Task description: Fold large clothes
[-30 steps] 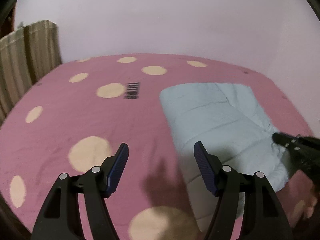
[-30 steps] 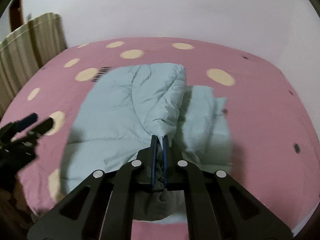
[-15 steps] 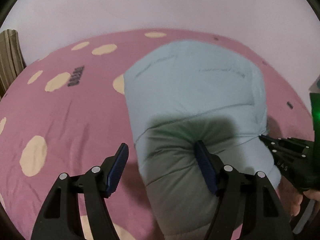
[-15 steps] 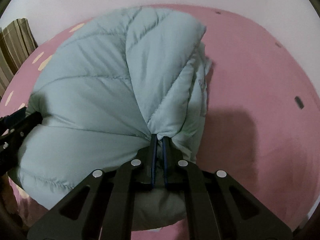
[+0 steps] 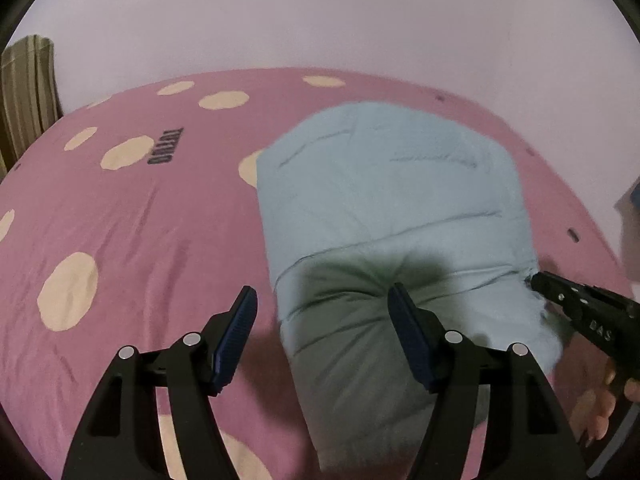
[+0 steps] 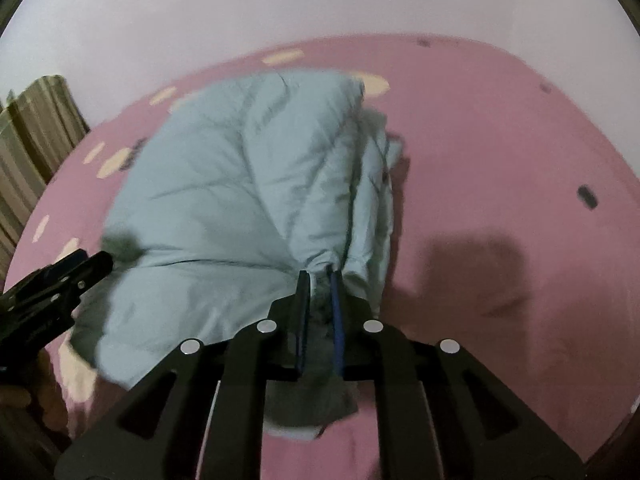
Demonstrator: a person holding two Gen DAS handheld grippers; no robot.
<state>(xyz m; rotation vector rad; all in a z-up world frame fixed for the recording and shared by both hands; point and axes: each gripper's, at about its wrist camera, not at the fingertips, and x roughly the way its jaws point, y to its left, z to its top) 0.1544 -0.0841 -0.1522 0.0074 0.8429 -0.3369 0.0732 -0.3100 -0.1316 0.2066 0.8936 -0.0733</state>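
A pale blue quilted puffer jacket [image 5: 392, 208] lies folded on a pink bed with cream dots [image 5: 120, 220]. My left gripper [image 5: 322, 312] is open and empty, just above the jacket's near left edge. My right gripper [image 6: 320, 278] has a bunched edge of the jacket [image 6: 240, 192] between its narrowly parted fingers. It shows at the right in the left wrist view [image 5: 538, 280], at the jacket's near right corner. The left gripper appears at the left in the right wrist view [image 6: 96, 260].
A striped curtain [image 5: 24, 92] hangs at the far left beside a plain pale wall [image 5: 320, 12]. The bed [image 6: 500, 160] stretches wide to the right of the jacket. Dark print [image 5: 166, 146] marks the sheet.
The right gripper's fingers have parted slightly around the jacket edge. The jacket was carried over and now lies lower and flatter. The left gripper stays open beside it.
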